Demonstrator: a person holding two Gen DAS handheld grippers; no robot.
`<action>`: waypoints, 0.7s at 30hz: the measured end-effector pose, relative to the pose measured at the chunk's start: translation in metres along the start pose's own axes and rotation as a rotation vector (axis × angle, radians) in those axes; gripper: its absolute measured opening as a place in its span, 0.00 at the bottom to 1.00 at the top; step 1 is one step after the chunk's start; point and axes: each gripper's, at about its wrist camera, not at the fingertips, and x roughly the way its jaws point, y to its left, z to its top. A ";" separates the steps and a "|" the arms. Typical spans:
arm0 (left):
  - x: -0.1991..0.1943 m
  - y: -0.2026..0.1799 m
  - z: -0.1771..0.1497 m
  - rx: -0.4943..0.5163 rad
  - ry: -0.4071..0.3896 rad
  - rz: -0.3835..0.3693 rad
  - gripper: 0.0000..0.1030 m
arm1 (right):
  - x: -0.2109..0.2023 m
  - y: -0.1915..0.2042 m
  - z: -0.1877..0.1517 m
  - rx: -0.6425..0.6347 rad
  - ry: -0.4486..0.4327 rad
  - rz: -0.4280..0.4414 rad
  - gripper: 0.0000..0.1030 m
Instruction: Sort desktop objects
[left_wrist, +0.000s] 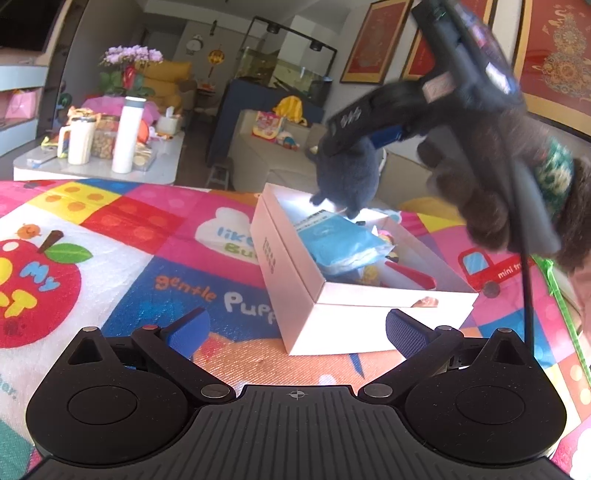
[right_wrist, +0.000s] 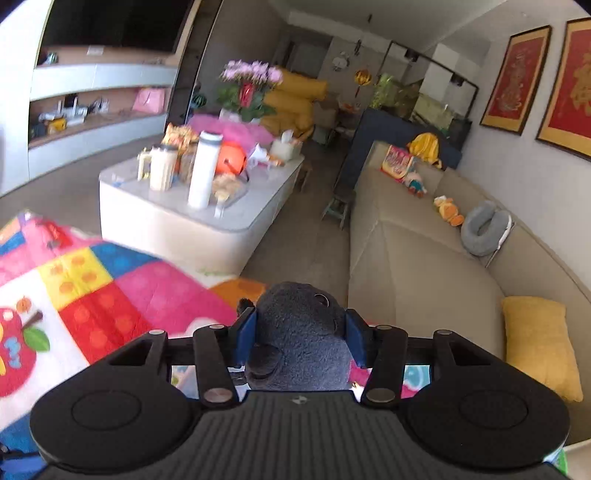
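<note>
Sorting well along: white box (left_wrist: 369, 317) on the surface already holds a blue packet (left_wrist: 341, 240) and small bits. Right tool (right_wrist: 301, 339) clamped on grey plush (right_wrist: 306, 347), held above box. Left tool (left_wrist: 295, 332) apart, empty, near the box. Plush not yet dropped in.

Between the left gripper (left_wrist: 295, 330) jaws lies bare play mat (left_wrist: 122, 266), free to pass. Just ahead of them, the near corner of the white box (left_wrist: 354, 325) blocks the way. Above the box, the right gripper (left_wrist: 364, 142) and its grey plush toy (right_wrist: 303, 343) fill the air. To the left of the left jaws the mat stands clear.
</note>
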 end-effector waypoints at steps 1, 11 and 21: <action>0.000 0.000 0.000 -0.001 0.001 0.002 1.00 | 0.008 0.007 -0.004 -0.031 0.007 -0.017 0.48; 0.000 0.004 0.001 -0.025 0.004 0.002 1.00 | 0.024 0.008 -0.006 0.084 0.095 0.119 0.51; -0.002 -0.001 0.001 -0.003 -0.007 -0.021 1.00 | -0.014 -0.035 -0.015 0.289 0.132 0.257 0.42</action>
